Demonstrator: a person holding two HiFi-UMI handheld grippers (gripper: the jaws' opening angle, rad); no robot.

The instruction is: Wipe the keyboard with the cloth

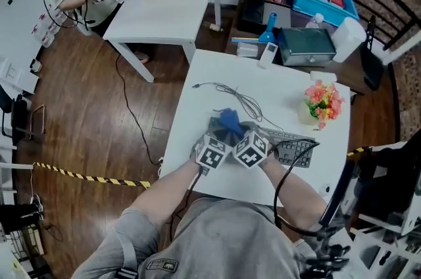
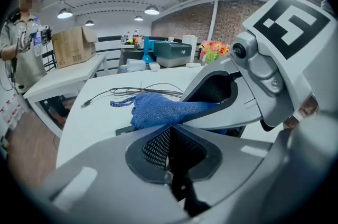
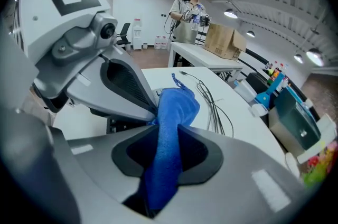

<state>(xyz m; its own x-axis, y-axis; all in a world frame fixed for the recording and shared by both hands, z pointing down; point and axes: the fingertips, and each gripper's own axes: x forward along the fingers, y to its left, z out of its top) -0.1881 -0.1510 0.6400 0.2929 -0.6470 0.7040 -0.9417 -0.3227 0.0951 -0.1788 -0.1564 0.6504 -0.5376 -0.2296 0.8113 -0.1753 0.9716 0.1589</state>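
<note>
Right gripper view: right gripper clamps the blue cloth at the keyboard's left end. Left gripper is closed just short of it. Cloth likely soft, light, limp; grip a bunched fold.

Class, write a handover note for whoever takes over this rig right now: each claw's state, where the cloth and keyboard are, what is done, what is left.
Right claw: shut on the blue cloth.
Left claw: jaws together, tip against the cloth; a pinch cannot be confirmed.
Keyboard: on the white table, under and to the right of both claws.
Done: cloth gripped, held at the keyboard.
Left: wipe across the keys.
</note>
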